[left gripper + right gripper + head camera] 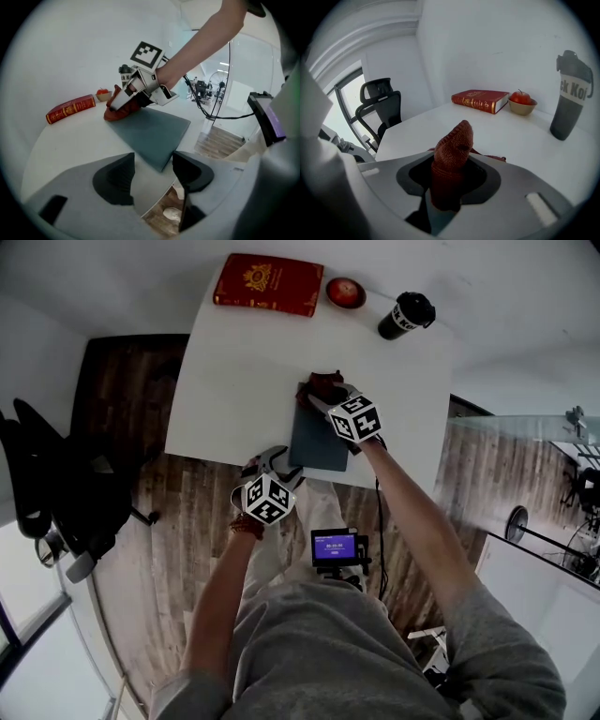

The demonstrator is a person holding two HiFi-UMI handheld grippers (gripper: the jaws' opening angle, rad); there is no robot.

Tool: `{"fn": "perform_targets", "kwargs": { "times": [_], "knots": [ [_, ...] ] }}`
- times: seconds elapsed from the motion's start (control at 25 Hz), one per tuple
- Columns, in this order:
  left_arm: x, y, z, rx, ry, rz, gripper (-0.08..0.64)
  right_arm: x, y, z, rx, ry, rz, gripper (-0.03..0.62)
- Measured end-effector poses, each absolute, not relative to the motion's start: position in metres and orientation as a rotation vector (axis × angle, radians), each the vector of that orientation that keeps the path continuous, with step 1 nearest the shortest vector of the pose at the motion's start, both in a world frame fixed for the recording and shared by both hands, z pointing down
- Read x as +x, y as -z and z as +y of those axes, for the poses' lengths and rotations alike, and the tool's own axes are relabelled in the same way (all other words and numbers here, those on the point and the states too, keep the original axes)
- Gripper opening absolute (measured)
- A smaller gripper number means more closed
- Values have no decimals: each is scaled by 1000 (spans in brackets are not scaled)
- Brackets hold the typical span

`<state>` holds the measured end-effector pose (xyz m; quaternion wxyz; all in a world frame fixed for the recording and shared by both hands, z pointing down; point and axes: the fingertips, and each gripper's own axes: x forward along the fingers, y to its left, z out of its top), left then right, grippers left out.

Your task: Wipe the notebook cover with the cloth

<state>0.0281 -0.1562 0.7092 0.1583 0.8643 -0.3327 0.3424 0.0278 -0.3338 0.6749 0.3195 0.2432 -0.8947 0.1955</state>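
Note:
A grey-blue notebook [317, 439] lies flat near the white table's front edge, also seen in the left gripper view [151, 130]. A dark red cloth [325, 383] rests bunched on the notebook's far end. My right gripper [321, 399] is shut on the cloth [452, 152], which stands up between its jaws [449, 177]. In the left gripper view the cloth [118, 111] touches the far corner of the cover under the right gripper [127, 97]. My left gripper [277, 457] hovers at the table's front edge, left of the notebook's near corner. It [152, 174] is open with nothing between its fingers.
At the table's far side lie a red hardback book [268, 283], a small bowl with a red fruit [345, 292] and a black tumbler [406, 316]. A black office chair [52, 488] stands left of the table. A small screen on a stand [336, 547] sits below the front edge.

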Motion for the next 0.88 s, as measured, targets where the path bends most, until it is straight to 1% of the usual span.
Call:
{"fn": "perform_targets", "kwargs": {
  "times": [0.36, 0.88],
  "knots": [
    [29, -712, -156, 2440, -999, -927, 262, 25, -678, -309, 548, -597, -2279, 150],
    [30, -711, -155, 2436, -995, -911, 256, 20, -678, -261, 492, -561, -2306, 150]
  ]
}}
